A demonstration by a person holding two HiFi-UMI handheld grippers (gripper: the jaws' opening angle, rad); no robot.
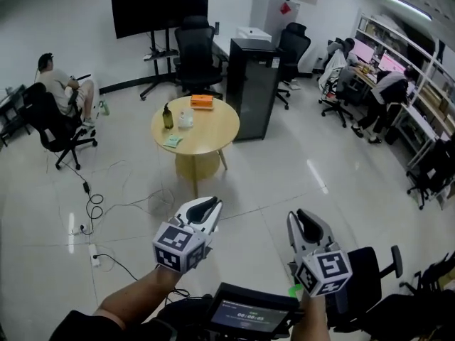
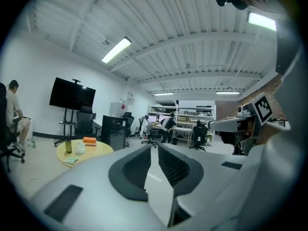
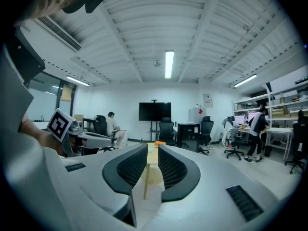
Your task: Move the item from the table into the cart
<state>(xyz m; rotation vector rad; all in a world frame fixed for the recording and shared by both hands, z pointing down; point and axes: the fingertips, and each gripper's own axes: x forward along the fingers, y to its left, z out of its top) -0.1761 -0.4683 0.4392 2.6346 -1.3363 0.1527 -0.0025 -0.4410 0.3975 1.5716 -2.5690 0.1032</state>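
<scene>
Here, two grippers held near: left gripper (image 1: 208, 206) and right gripper (image 1: 306, 223), jaws of each slightly parted, nothing clamped. Four items counted on one far round table (image 1: 213, 138): bottle (image 1: 168, 116), orange box (image 1: 202, 101), pale container (image 1: 185, 119), green packet (image 1: 173, 141).

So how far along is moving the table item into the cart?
Nothing looks done: the bottle, orange box, white item and green packet sit on the round table. Nothing is in hand; the left gripper and right gripper are empty, jaws slightly apart, away from the table. Everything is left.
</scene>
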